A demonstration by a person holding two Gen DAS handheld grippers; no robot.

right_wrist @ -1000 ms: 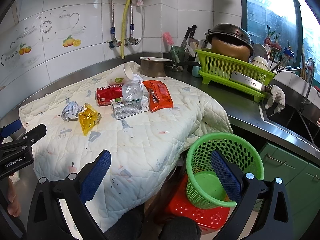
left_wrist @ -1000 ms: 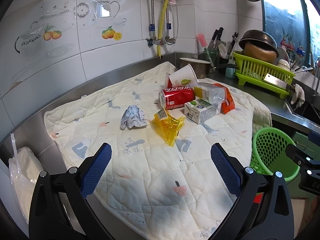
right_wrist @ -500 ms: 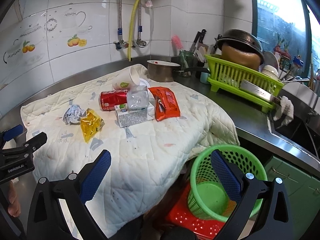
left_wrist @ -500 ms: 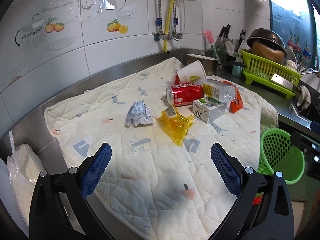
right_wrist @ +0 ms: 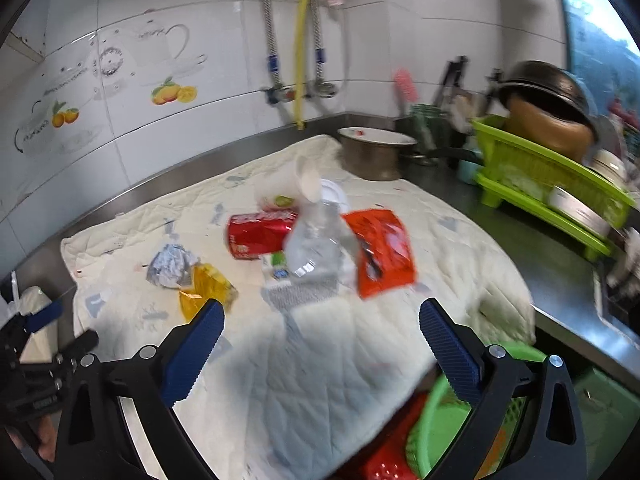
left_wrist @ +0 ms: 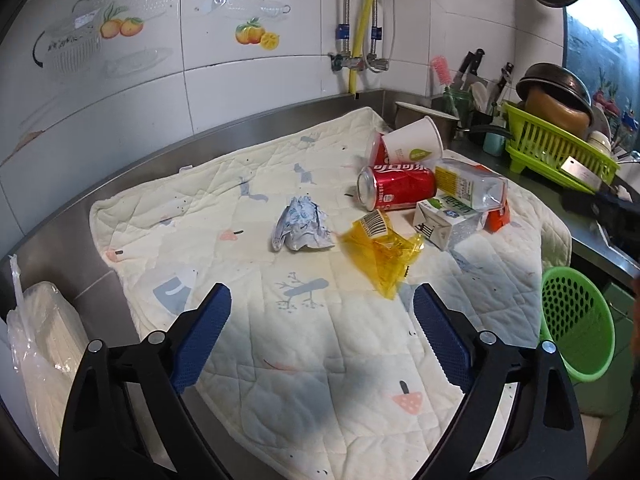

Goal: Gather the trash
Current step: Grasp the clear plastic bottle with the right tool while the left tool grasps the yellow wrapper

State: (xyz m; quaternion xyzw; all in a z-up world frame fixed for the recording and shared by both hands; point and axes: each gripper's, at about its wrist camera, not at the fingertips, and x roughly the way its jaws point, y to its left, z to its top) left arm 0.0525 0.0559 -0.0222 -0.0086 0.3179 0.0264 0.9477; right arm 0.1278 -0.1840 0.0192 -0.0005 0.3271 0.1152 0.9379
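Observation:
Trash lies on a quilted cream mat [left_wrist: 280, 336]: a crumpled paper ball [left_wrist: 302, 229], a yellow plastic wrapper [left_wrist: 380, 254], a red soda can [left_wrist: 398, 191], a white paper cup [left_wrist: 414, 146], a clear plastic bottle [left_wrist: 470, 189], a small milk carton [left_wrist: 444, 226] and an orange-red packet [right_wrist: 380, 252]. A green mesh basket [left_wrist: 576, 330] stands off the mat's right edge, below counter level. My left gripper [left_wrist: 322, 336] is open and empty, short of the paper ball and wrapper. My right gripper [right_wrist: 322, 350] is open and empty, over the mat's near side, with the basket [right_wrist: 452, 432] under its right finger.
A green dish rack [left_wrist: 560, 156] with pots stands at the back right by a metal pot [right_wrist: 374, 154] and a utensil holder. A bagged white stack [left_wrist: 44, 356] lies at the left. The tiled wall with pipes runs behind. A red crate [right_wrist: 384, 456] sits under the basket.
Both grippers have moved forward toward the trash pile, which looks larger. The right view has swung up and left, so the basket has dropped to its lower right. Both stay open.

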